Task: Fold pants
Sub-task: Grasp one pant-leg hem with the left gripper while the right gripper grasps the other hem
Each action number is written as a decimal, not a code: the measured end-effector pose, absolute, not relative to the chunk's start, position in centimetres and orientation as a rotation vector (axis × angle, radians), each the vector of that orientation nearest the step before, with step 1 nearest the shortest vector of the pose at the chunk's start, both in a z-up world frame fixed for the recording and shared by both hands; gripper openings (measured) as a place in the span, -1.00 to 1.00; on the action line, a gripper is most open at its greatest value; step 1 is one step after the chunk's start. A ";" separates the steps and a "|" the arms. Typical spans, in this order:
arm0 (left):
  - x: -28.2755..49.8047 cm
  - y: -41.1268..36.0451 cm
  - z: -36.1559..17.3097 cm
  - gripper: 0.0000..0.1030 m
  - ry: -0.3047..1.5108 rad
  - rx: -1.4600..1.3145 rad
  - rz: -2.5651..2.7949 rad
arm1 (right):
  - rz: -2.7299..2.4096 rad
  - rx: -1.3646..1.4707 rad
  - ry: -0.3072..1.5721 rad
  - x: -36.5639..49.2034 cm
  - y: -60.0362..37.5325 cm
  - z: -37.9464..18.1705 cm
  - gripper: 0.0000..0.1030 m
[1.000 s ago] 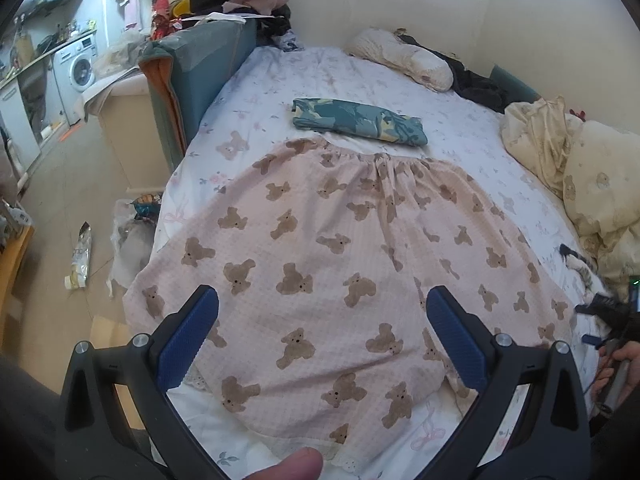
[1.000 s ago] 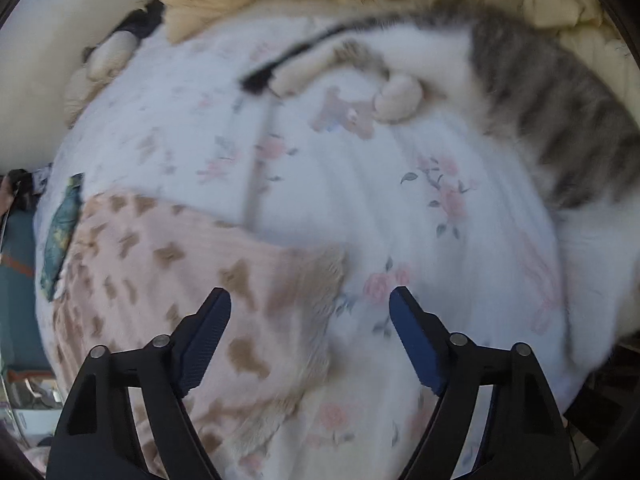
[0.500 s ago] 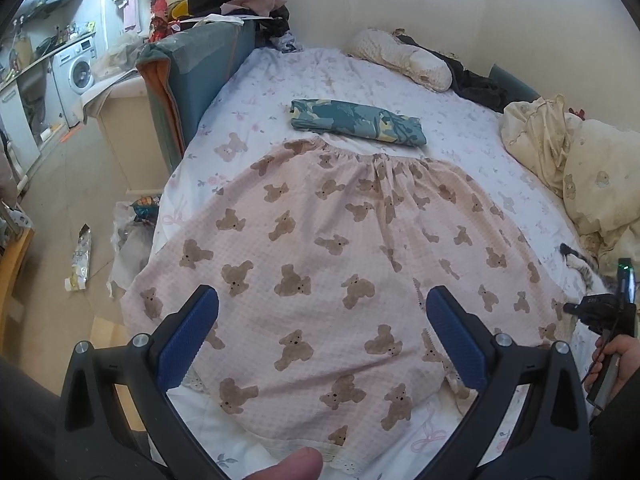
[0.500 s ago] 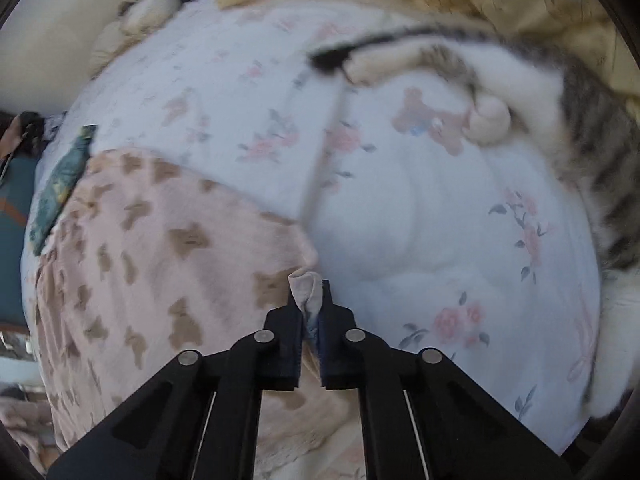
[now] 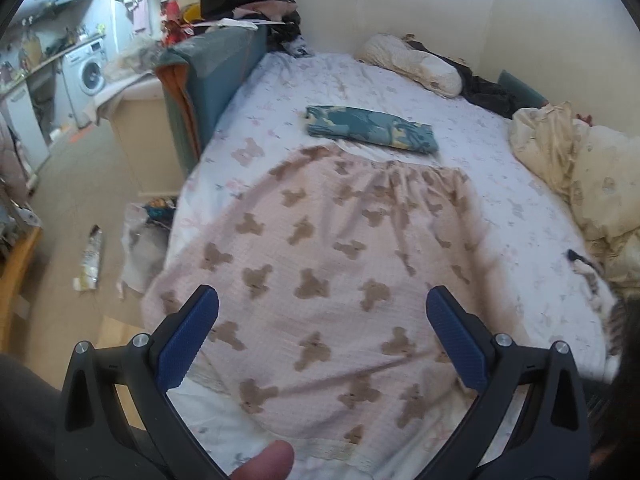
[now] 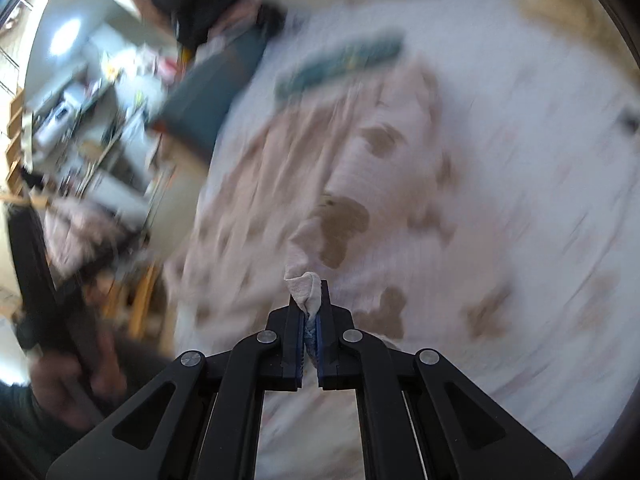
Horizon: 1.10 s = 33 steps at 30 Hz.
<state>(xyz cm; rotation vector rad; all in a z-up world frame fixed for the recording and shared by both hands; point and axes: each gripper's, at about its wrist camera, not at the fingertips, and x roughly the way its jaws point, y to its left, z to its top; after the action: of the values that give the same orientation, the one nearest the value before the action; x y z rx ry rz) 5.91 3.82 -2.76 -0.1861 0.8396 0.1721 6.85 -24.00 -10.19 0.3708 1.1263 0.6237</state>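
Pink pants with brown bear prints (image 5: 320,264) lie spread on the bed, waistband toward the far side. My left gripper (image 5: 320,336) hovers open over their near hem, holding nothing. My right gripper (image 6: 309,308) is shut on a pinched corner of the pants (image 6: 340,208) and has lifted it off the bed; the cloth hangs in folds from the jaws. The right wrist view is heavily blurred by motion.
A folded teal patterned cloth (image 5: 370,129) lies beyond the waistband. A cream duvet (image 5: 580,172) is heaped at the right, a pillow (image 5: 412,65) at the back. A teal chair (image 5: 216,76) stands by the bed's left edge. A cat's fur (image 5: 600,280) shows at the right edge.
My right gripper closed on the pants' right corner, then lifted and swung it leftward over the pants. The pants' right side has pulled inward. The left gripper barely moved.
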 end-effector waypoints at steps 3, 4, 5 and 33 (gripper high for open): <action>6.3 4.1 -2.9 0.99 0.863 -0.201 0.148 | 0.608 0.354 1.242 5.5 -21.8 -13.7 -0.94; 6.5 4.1 -3.0 0.99 0.875 -0.198 0.139 | 0.599 0.350 1.265 5.3 -21.6 -14.3 -0.94; 6.8 4.1 -3.0 0.99 0.892 -0.196 0.127 | 0.587 0.347 1.272 5.6 -21.7 -14.5 -0.94; 37.0 -19.4 -16.9 -0.99 1.338 0.370 -0.204 | 0.456 0.483 1.326 9.9 -24.8 -15.6 -0.94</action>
<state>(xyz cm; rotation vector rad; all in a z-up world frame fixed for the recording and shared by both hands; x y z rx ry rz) 36.98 -19.42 -16.89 0.3704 1.3382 -0.2039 9.93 -24.79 -15.58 0.4831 1.3262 0.4564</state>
